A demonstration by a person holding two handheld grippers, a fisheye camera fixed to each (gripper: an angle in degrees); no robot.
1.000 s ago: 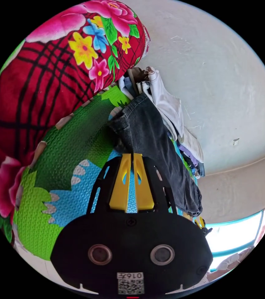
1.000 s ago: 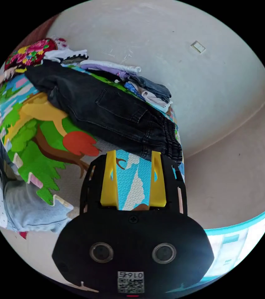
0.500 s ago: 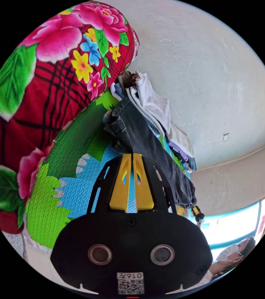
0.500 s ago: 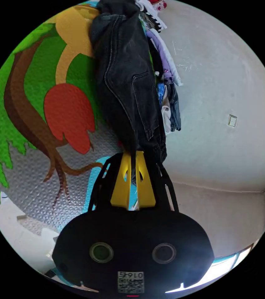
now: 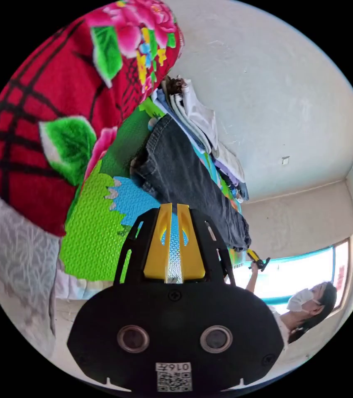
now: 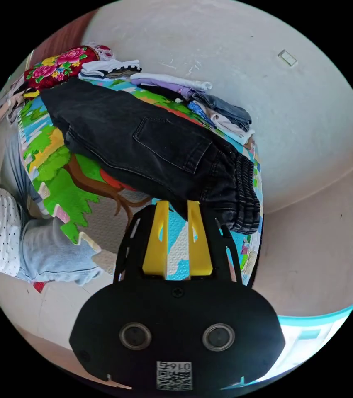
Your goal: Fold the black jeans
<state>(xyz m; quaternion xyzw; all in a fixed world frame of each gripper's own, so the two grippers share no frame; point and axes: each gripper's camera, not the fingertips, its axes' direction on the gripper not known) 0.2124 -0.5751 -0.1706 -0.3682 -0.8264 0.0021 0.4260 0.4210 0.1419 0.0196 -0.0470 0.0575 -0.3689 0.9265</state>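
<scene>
Black jeans (image 6: 143, 141) flat on play mat (image 6: 47, 182); left hand-held gripper (image 5: 174, 206) narrow, empty; right hand-held gripper (image 6: 178, 204) narrowly parted at jeans edge, grip indeterminate.

The left tool (image 5: 174, 206) has its yellow jaws nearly together with a slim gap, while the right tool (image 6: 177, 203) holds its jaws a little wider apart, both gripping nothing.
</scene>
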